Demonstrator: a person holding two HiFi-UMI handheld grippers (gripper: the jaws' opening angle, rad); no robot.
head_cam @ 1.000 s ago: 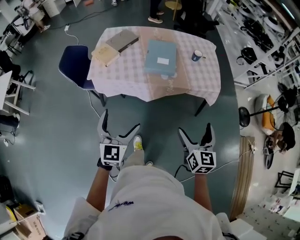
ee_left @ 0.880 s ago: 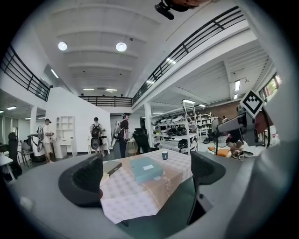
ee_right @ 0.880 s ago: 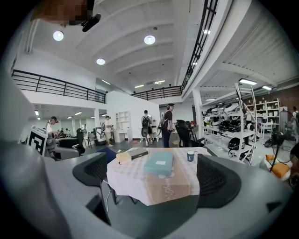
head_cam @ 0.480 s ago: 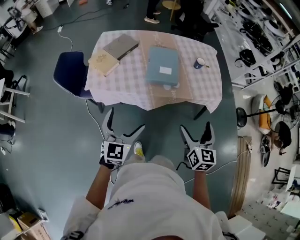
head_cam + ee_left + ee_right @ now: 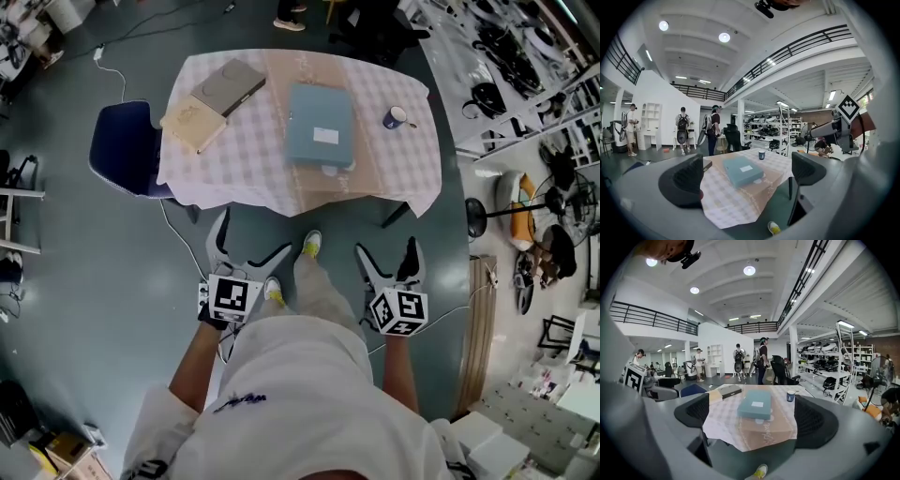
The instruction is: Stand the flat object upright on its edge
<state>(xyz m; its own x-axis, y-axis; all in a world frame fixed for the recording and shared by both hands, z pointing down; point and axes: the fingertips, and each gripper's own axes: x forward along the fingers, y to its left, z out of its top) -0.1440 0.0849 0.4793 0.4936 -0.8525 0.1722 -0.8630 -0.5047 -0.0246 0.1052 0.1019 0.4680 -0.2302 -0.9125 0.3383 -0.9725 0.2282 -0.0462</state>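
— Nearest the camera, what is the person holding?

— Two tools, low in front of the body and over the grey floor (image 5: 112,272): the left gripper (image 5: 251,236) and the right gripper (image 5: 387,253), each capped with its marker cube. Both have their jaws spread wide with nothing between them. Each gripper view shows only the table, far off, through the gap.

— And just past the grippers?

— One yellow shoe (image 5: 311,244) is planted on the floor between them, close to the near edge of the table (image 5: 253,159). The other shoe (image 5: 272,291) shows just beside the left gripper.

— What lies on the table?

— A checked cloth covers it, and a tan runner (image 5: 328,183) crosses the middle and hangs over the near edge. The flat blue box (image 5: 321,127) lies flat on that runner near the table's centre, white label up. It is well apart from both grippers. A cup (image 5: 395,117) stands to its right. At the left end lies a tan book (image 5: 194,122), with a grey book (image 5: 229,86) close against its far side.

— And the surroundings?

— A blue chair (image 5: 127,148) sits at the table's left side. Farther back in the hall, a person with a backpack (image 5: 683,136) stands among others by white shelving. Racks of gear (image 5: 829,366) line the right.
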